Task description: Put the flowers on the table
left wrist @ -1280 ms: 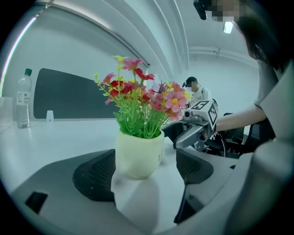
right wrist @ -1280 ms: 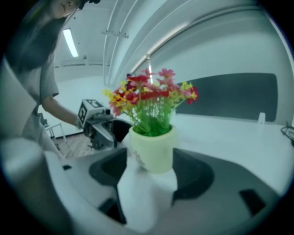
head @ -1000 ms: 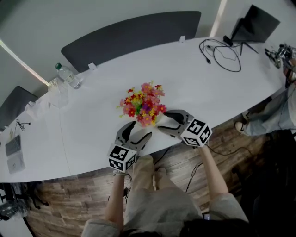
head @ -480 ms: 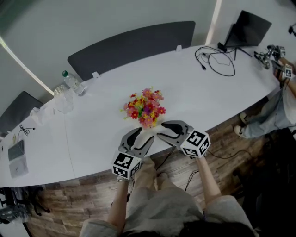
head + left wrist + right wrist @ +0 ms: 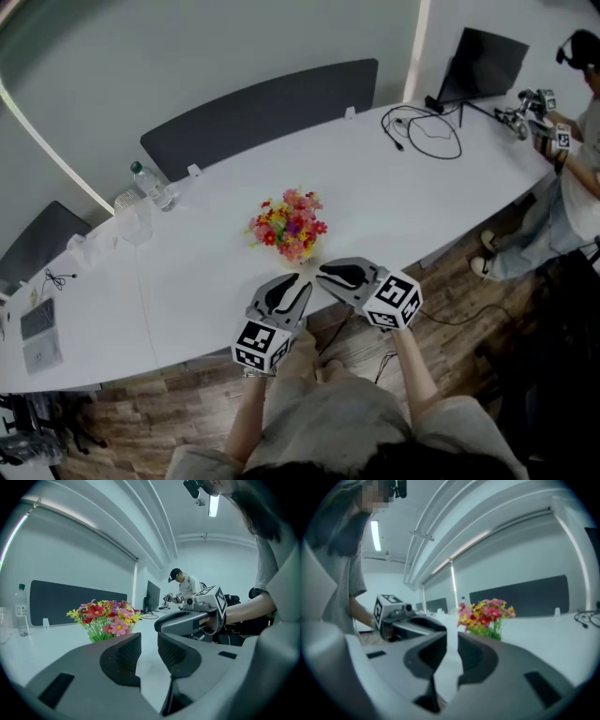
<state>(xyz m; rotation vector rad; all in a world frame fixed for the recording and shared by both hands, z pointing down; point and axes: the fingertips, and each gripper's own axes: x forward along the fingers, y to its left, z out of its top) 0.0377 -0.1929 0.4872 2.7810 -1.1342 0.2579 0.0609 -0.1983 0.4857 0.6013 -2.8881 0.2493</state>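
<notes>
A bunch of red, pink and yellow flowers (image 5: 288, 225) stands upright on the white table (image 5: 394, 202), free of both grippers. My left gripper (image 5: 298, 287) hovers at the near table edge, just short of the flowers (image 5: 104, 617). Its jaws are closing to a narrow gap with nothing between them. My right gripper (image 5: 326, 274) sits beside it to the right, pointing left, its jaws also closing on nothing. In the right gripper view the flowers (image 5: 485, 613) stand beyond the jaws and the left gripper (image 5: 408, 620) shows at left.
A water bottle (image 5: 150, 183) and a clear cup (image 5: 136, 220) stand at the table's far left. Black cables (image 5: 422, 131) and a dark screen (image 5: 483, 66) lie at the far right, where a person (image 5: 577, 141) sits. Dark chair backs (image 5: 262, 103) line the far side.
Both grippers have drawn back from the flowers toward the near table edge, and their jaws have narrowed. The flowers stay standing on the table.
</notes>
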